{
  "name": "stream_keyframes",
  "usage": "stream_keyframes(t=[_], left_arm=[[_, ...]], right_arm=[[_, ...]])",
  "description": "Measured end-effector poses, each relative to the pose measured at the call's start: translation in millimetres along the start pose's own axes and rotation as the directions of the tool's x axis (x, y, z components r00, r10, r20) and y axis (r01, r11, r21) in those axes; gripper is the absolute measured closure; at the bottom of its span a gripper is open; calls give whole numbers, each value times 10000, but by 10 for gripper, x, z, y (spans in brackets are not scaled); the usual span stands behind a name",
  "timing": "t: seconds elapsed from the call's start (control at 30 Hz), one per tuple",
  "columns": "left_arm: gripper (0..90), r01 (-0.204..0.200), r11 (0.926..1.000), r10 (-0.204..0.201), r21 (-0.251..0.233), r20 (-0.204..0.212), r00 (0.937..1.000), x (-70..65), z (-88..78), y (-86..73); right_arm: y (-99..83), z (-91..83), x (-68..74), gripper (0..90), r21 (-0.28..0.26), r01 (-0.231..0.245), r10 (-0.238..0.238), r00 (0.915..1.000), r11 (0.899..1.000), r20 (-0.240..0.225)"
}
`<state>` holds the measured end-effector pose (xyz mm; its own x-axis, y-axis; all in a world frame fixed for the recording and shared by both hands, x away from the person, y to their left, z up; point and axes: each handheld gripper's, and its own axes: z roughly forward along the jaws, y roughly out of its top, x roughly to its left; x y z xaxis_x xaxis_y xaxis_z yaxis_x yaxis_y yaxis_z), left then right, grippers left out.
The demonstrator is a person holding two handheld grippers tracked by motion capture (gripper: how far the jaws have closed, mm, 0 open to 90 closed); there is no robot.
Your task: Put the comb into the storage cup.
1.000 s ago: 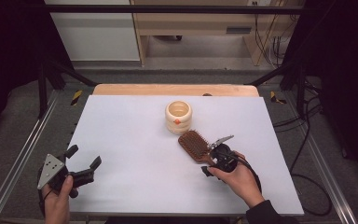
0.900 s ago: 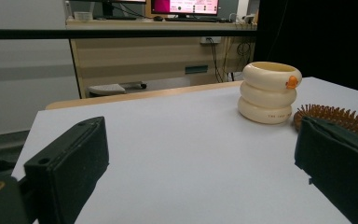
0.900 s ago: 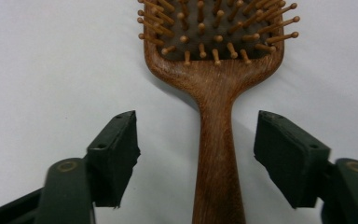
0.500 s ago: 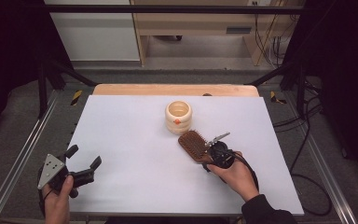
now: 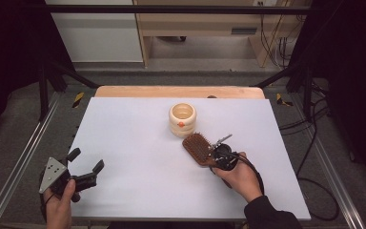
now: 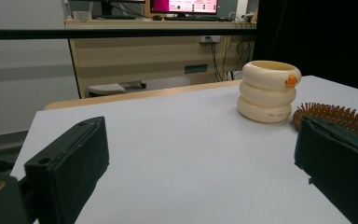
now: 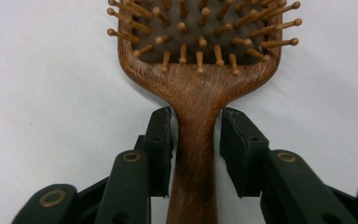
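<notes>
Now right claw has been closing around hairbrush handle.

Lab: framed rig table, monitors

I see a wooden hairbrush with a grainy matt handle and wooden pins, a glossy cream cup, probably ceramic, and a smooth matt white tabletop.
</notes>
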<state>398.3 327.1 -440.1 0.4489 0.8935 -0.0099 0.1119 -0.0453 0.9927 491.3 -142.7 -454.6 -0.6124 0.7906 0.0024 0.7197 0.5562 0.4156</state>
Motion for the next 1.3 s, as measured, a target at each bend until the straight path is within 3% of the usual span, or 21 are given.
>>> stream_keyframes(t=[0.23,0.47,0.83,1.0,1.1,1.17,1.2,1.3], left_arm=[[31,-6,10000,6,21,-1,10000,0,3,-1],[31,7,10000,-7,-6,-4,10000,3,0,0],[32,58,10000,-58,-35,-74,10000,14,-3,0],[32,84,10000,-84,-48,-42,10000,-13,-14,17],[31,116,9999,-116,-12,96,9999,-56,-9,45],[31,270,9996,-268,-39,377,9989,-126,31,125],[31,270,9996,-268,-39,377,9989,-126,31,125],[31,254,9997,-248,-60,803,9965,-233,103,246]], right_arm=[[36,1,-35,716,303,-162,166,9998,9994,-144],[65,3,-33,727,513,55,-50,9999,9987,-101],[-56,-51,-4,728,221,102,-98,9998,9997,-163],[-170,-112,-3,729,-156,164,-168,9996,9997,-221],[-228,-182,-5,729,-673,199,-215,9995,9975,-233],[-268,-267,-1,728,-1415,173,-215,9994,9898,-276],[-268,-267,-1,728,-1415,173,-215,9994,9898,-276],[-287,-345,12,729,-2128,100,-165,9994,9770,-288]])
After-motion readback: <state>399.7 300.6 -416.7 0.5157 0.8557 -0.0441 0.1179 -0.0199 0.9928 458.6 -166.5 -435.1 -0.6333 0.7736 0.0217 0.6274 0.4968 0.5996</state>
